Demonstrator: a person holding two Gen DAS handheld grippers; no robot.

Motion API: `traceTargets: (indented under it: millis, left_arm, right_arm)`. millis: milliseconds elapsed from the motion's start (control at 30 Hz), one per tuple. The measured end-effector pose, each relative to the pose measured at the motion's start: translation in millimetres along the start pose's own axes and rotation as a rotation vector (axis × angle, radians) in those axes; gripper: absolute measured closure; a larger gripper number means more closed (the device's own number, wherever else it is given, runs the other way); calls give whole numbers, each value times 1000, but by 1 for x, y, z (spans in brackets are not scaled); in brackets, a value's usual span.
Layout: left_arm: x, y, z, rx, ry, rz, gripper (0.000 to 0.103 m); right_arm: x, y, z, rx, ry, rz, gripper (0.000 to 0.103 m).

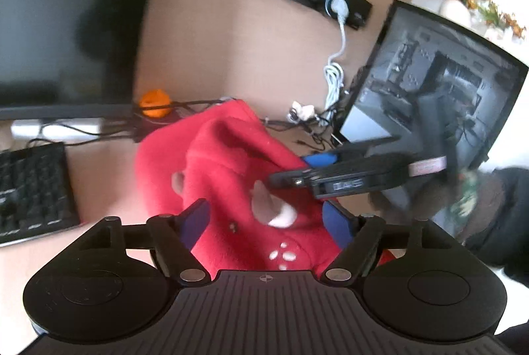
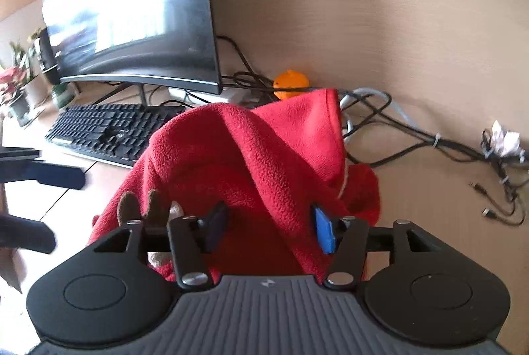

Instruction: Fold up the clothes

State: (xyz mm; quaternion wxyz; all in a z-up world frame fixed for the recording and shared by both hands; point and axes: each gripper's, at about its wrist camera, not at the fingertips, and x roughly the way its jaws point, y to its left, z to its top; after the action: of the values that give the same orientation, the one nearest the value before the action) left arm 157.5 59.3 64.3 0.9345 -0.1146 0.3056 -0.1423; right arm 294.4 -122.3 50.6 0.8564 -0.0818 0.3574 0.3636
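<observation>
The left gripper stands with its jaws wide apart, the red fleece garment bunched between them but not visibly pinched; its hold looks loose at best. The right gripper has its jaws apart too, with fleece lying between the blue pads; whether they press on it cannot be told. The garment is heaped on the desk in front of the keyboard, peaked up rather than flat. The likely risk is that the thick fleece slips from either gripper and collapses into a lump, spoiling the fold, or that it drags into the cables just behind it.
</observation>
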Motion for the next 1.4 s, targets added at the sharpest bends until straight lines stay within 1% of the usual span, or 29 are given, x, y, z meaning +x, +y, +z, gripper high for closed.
traceTargets:
  millis: [33, 100, 167, 233, 300, 367, 400, 433, 500, 533, 567, 600, 633, 667, 700, 767, 867, 967, 1000, 1033, 1100, 1167, 1300, 1400]
  left_arm:
    - [9, -1, 1, 3, 12, 17, 22]
    - [22, 2, 4, -12, 27, 59, 20]
    - [31, 8, 6, -31, 34, 91, 19]
    - [41, 13, 9, -39, 44, 118, 19]
    - [54, 19, 10, -27, 71, 167, 19]
    - [67, 29, 10, -22, 111, 207, 19]
    - [70, 33, 10, -34, 125, 202, 18]
    - [71, 39, 10, -54, 132, 182, 17]
    - [73, 49, 10, -93, 143, 137, 16]
    - [73, 54, 10, -114, 143, 106, 13]
    - [74, 57, 10, -130, 143, 85, 13]
    - [75, 60, 10, -141, 144, 75, 13]
    - [77, 63, 11, -153, 144, 65, 13]
    - [79, 66, 11, -166, 143, 55, 13]
    - [80, 69, 12, -182, 139, 46, 13]
    - [79, 73, 16, -204, 128, 22, 12]
    - [80, 77, 22, -202, 120, -15, 9]
    - [90, 85, 24, -221, 140, -29, 9]
    - [95, 87, 24, -233, 153, -32, 8]
    - [101, 89, 24, -245, 168, -35, 8]
    - [108, 86, 26, -241, 177, -57, 8]
    - [114, 79, 31, -209, 184, -81, 8]
    - [132, 63, 38, -154, 216, -100, 8]
    - [144, 51, 40, -125, 241, -85, 7]
  right_arm:
    - [-8, -4, 1, -6, -5, -1, 33]
    - [-23, -14, 4, -12, -24, -20, 27]
    - [-28, -23, 9, 3, -44, -57, 27]
    - [-20, -31, 9, 30, -47, -111, 27]
    - [3, -37, 4, 44, -6, -167, 27]
    - [26, -44, -6, 44, 45, -200, 27]
    - [30, -49, -8, 59, 52, -198, 26]
    - [27, -57, -6, 91, 46, -163, 26]
    - [12, -72, 2, 155, 3, -83, 26]
    - [4, -80, 9, 185, -33, -43, 26]
    - [1, -85, 15, 209, -61, -16, 27]
    - [0, -90, 22, 236, -86, 12, 43]
    - [6, -92, 26, 247, -89, 38, 63]
    - [11, -94, 31, 257, -92, 64, 66]
    - [17, -95, 36, 263, -95, 86, 66]
    - [31, -89, 41, 225, -92, 78, 66]
    - [54, -82, 45, 191, -75, 99, 64]
    - [77, -75, 47, 123, -48, 102, 65]
    - [82, -73, 47, 110, -42, 95, 72]
    - [85, -72, 47, 99, -37, 87, 81]
    - [74, -78, 45, 111, -52, 72, 86]
    - [65, -91, 39, 141, -72, 30, 86]
    - [74, -120, 10, 216, -6, -55, 86]
    - [81, -127, -12, 230, 19, -83, 86]
